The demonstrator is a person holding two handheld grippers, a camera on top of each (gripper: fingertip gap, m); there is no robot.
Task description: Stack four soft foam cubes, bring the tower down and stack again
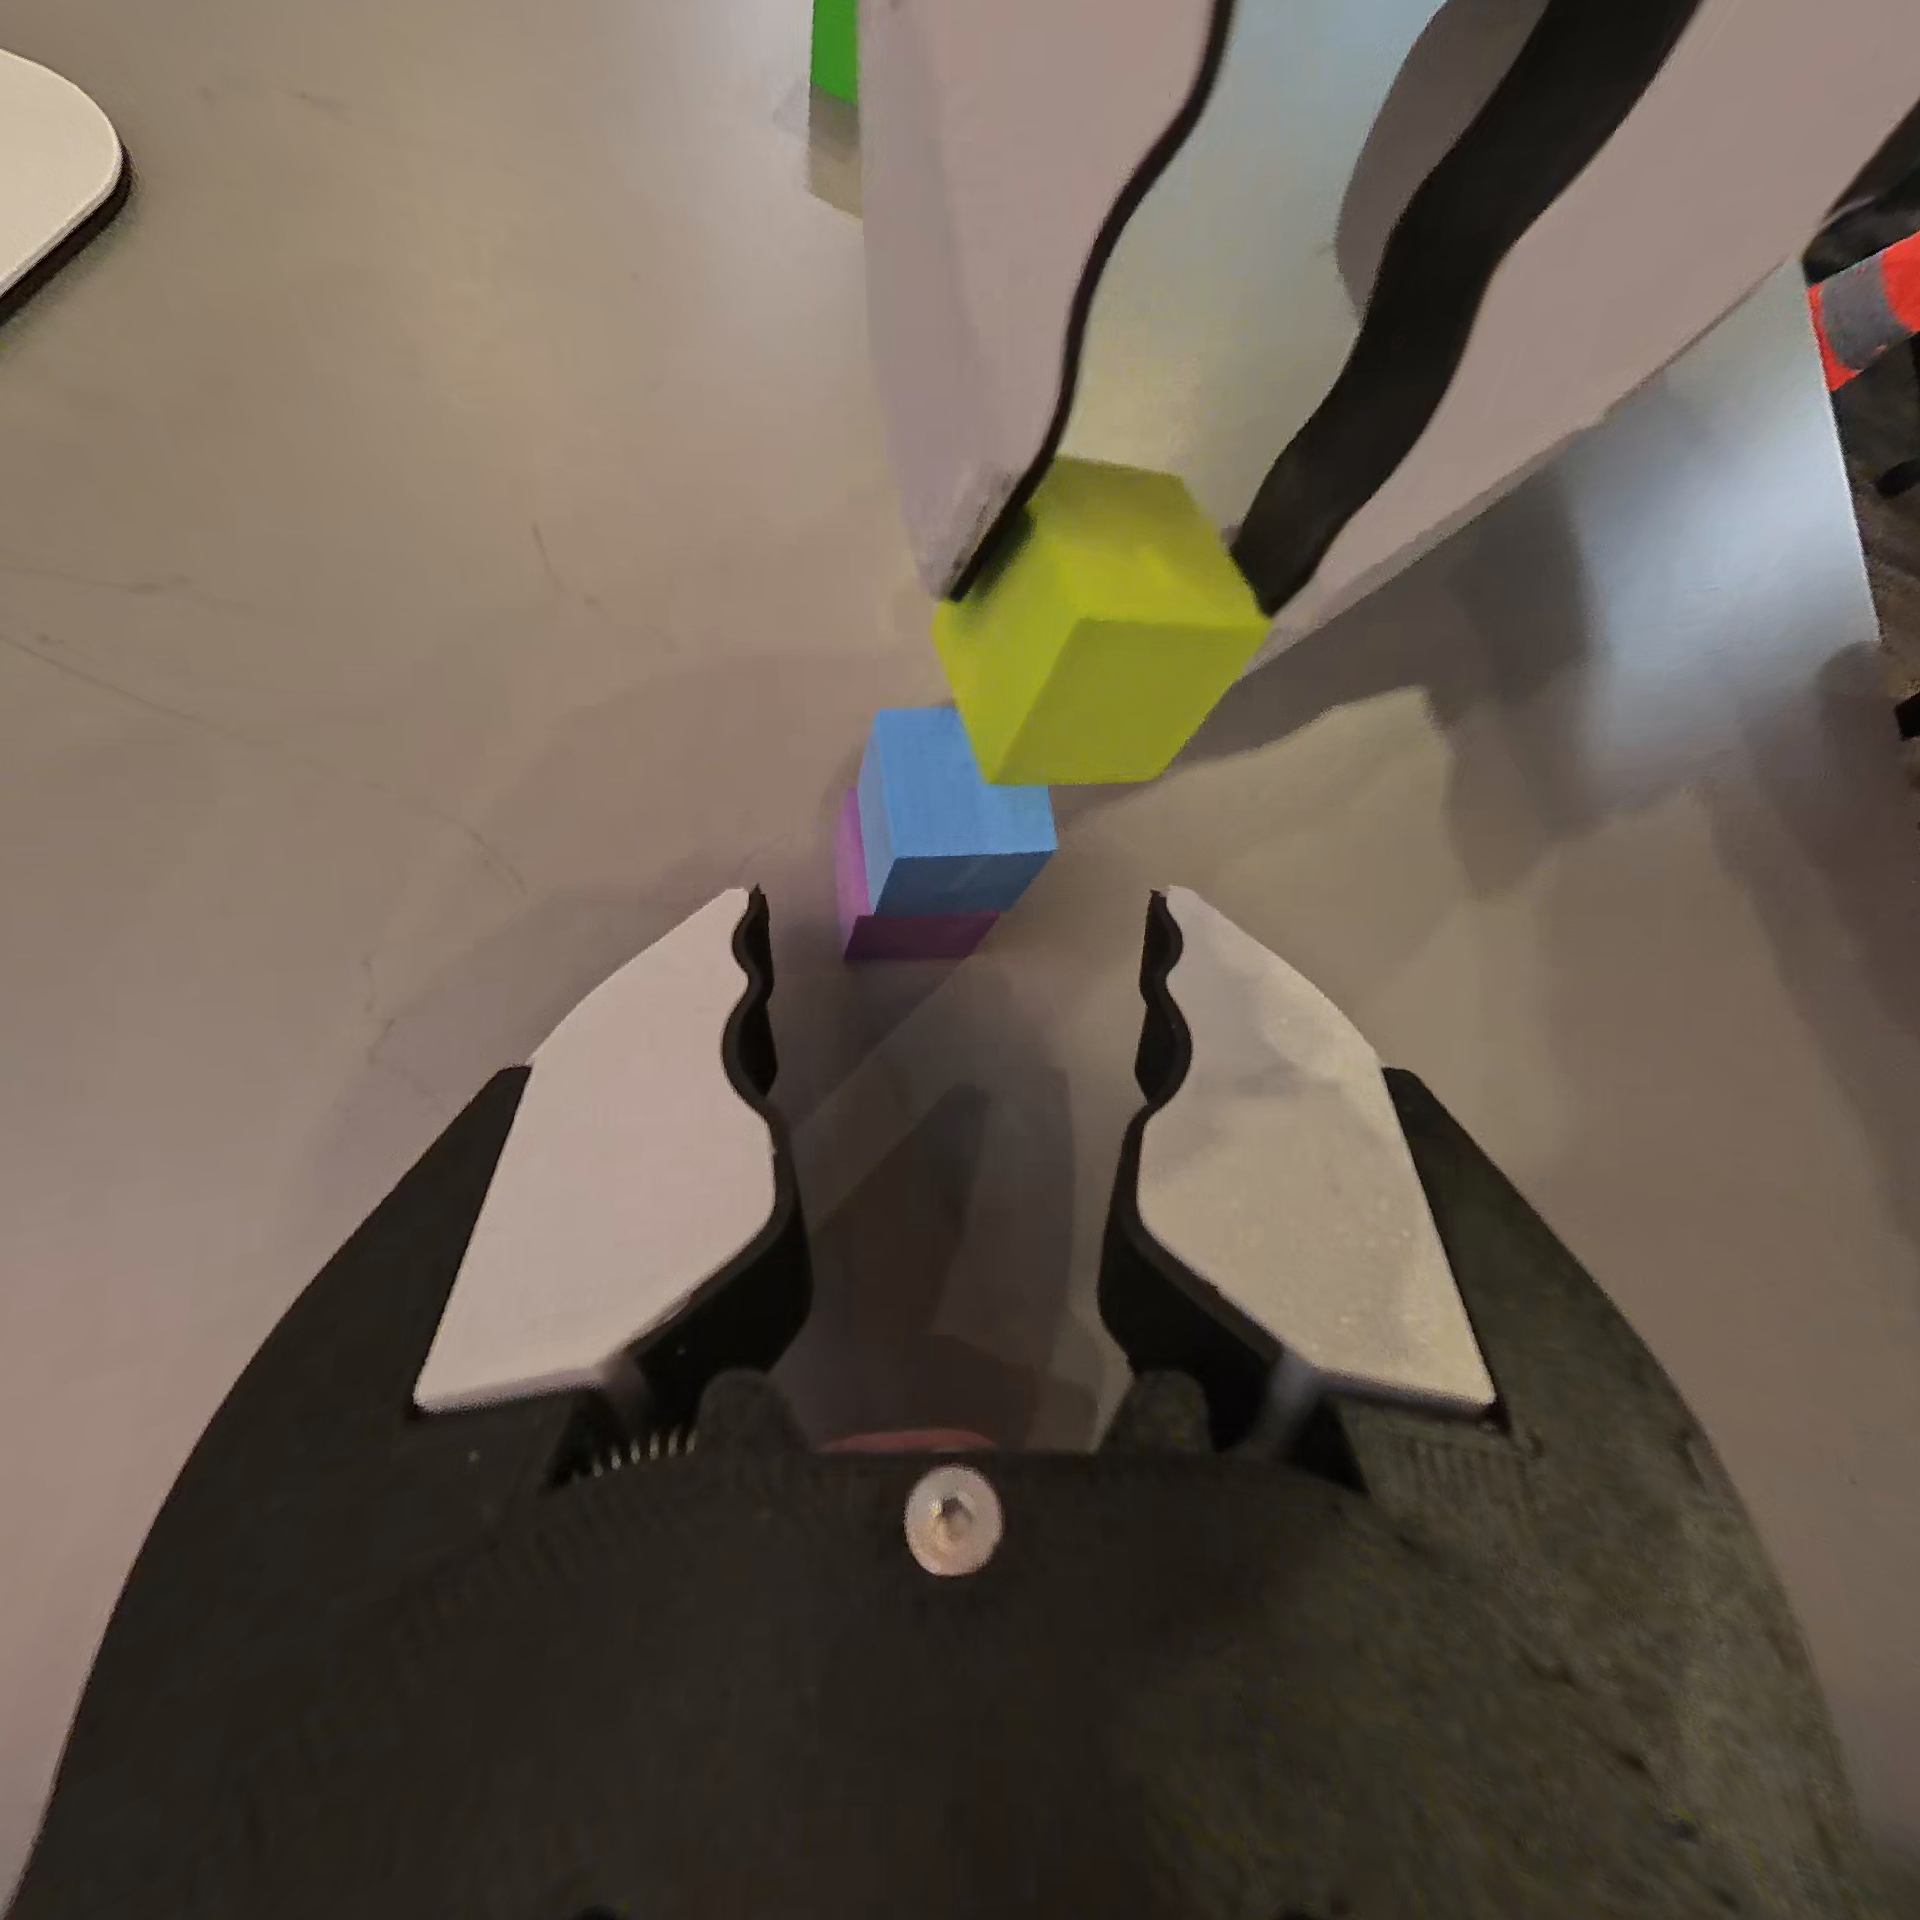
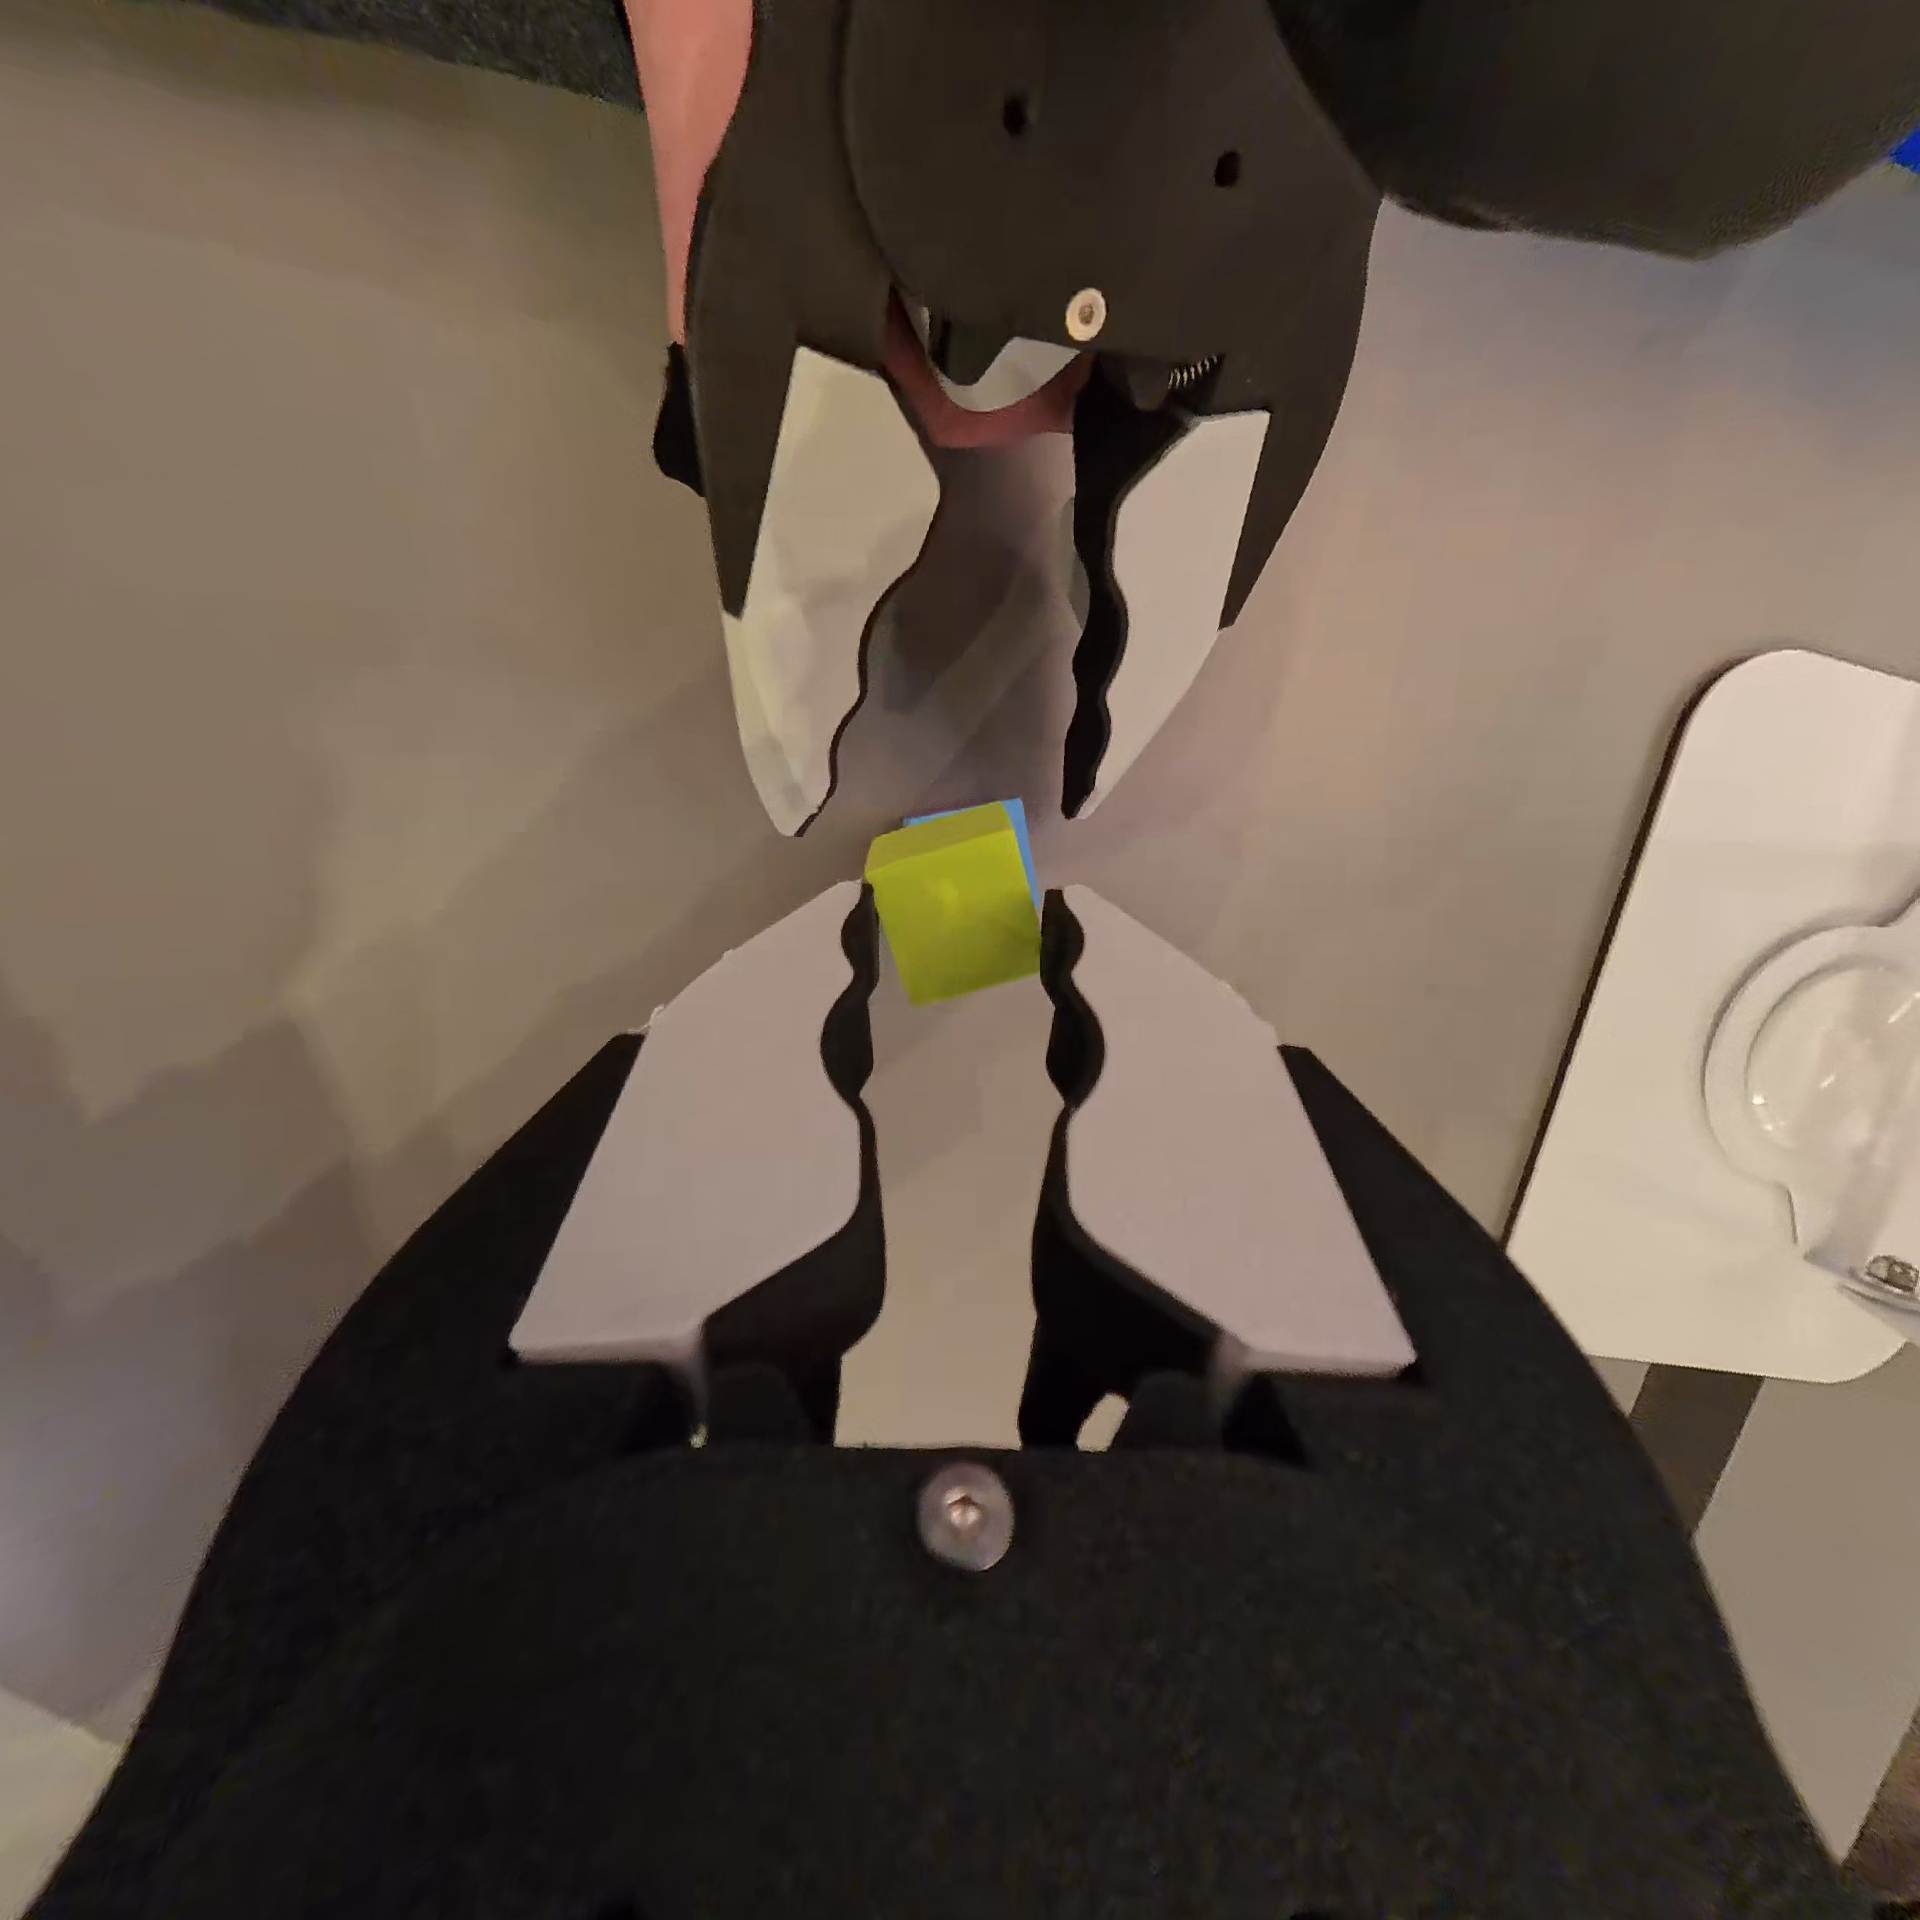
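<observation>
Plain grey counter (image 1: 312,623), white mat (image 2: 1714,935) seen at its edge. Yellow-green cube (image 1: 1091,644) is gripped by right gripper (image 2: 956,935) above blue cube (image 1: 951,800) stacked on purple cube (image 1: 914,933). Left gripper (image 1: 956,935) jaws are held open, bare.

Blue cube (image 1: 951,805) as landmark: table (image 1: 364,623) bare to its left; above it, yellow-green cube (image 1: 1096,634) in right gripper (image 2: 956,914) blocks; left gripper (image 1: 956,904) crowds the near side.

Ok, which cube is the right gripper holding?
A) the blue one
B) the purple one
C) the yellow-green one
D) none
C: the right gripper pinches the yellow-green cube between both fingertips, above the blue cube, which sits on the purple cube.
</observation>
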